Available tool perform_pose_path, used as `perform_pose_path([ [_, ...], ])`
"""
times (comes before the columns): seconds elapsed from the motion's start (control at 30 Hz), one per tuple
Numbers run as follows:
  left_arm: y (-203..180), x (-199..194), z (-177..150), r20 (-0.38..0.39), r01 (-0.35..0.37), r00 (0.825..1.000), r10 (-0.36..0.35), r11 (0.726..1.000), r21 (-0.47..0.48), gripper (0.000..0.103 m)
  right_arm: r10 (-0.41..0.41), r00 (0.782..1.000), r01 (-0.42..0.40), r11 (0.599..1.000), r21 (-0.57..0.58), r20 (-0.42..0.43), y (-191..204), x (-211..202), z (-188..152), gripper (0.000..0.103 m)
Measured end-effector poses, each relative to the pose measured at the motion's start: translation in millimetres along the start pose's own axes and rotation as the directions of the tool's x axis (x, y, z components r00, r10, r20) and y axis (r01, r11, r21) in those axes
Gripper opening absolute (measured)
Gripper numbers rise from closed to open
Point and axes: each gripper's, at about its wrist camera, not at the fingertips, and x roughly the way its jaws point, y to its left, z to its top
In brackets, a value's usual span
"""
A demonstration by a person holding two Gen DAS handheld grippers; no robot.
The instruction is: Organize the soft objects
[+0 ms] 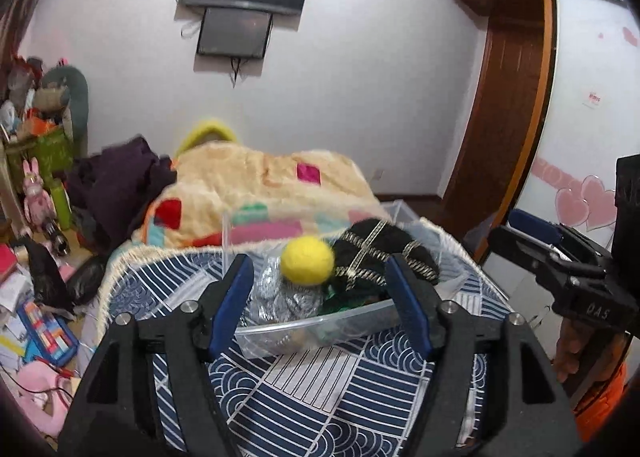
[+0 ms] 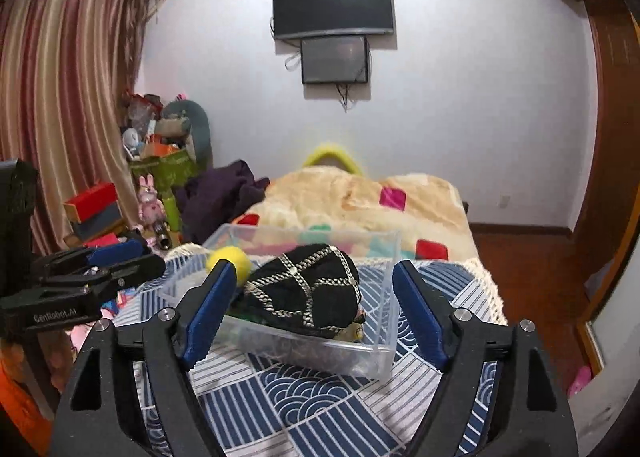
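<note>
A clear plastic bin (image 1: 320, 331) (image 2: 384, 353) stands on the blue-and-white patterned cloth (image 1: 304, 389) (image 2: 280, 397) on the bed. In it lie a yellow fuzzy ball (image 1: 307, 263) (image 2: 229, 258), a black cloth item with gold trim (image 1: 376, 257) (image 2: 308, 293) and a silver shiny item (image 1: 280, 297). My left gripper (image 1: 320, 289) is open and empty, held just in front of the bin. My right gripper (image 2: 312, 297) is open and empty, also in front of the bin. Each gripper shows from the side in the other's view, the right one (image 1: 520, 233) and the left one (image 2: 132, 257).
A beige patchwork blanket (image 1: 260, 185) (image 2: 360, 197) and dark purple clothes (image 1: 116, 185) (image 2: 220, 193) lie further along the bed. Clutter of toys and boxes (image 1: 36, 137) (image 2: 160, 145) fills the left side. A wooden wardrobe (image 1: 508, 97) stands right.
</note>
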Motion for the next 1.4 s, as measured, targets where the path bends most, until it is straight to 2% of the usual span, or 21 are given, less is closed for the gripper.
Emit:
perform_pose_path([
  [0.1,-10.3,-23.8,4.3,0.054,-0.01,0.998,0.009,1.0,0.022,0.077,0.008,0.999,-0.008,1.0,-0.001,0.041,4.1,-18.2,3.0,0.081],
  [0.17,-15.1,-35.6,5.6,0.078,-0.004,0.997,0.002,1.0,0.029,0.078,0.016,0.998,-0.017,1.0,0.005,0.062,5.0,-25.1,3.6,0.083],
  [0.23,-21.0,-49.3,4.3,0.105,-0.005,0.995,0.0,0.999,0.04,0.087,0.018,0.997,-0.018,1.0,0.006,0.081,7.2,-33.6,3.9,0.085],
  [0.43,-38.1,-73.2,-3.6,0.162,-0.035,0.986,0.023,0.997,0.066,0.099,0.009,0.994,-0.01,1.0,0.004,0.112,14.0,-49.3,-1.6,0.094],
  [0.53,-41.8,-77.2,-7.8,0.166,-0.04,0.986,0.028,0.997,0.068,0.1,0.0,0.991,0.0,1.0,0.001,0.137,17.4,-53.4,-3.6,0.102],
  [0.77,-40.1,-78.1,-14.4,0.161,-0.041,0.986,0.034,0.998,0.044,0.102,0.001,0.99,0.002,1.0,-0.021,0.138,24.4,-56.0,-11.1,0.103],
  [1.4,-41.4,-73.5,-22.4,0.157,-0.053,0.987,0.044,0.997,0.052,0.102,0.005,0.994,-0.005,1.0,-0.007,0.109,22.7,-53.8,-21.6,0.103],
])
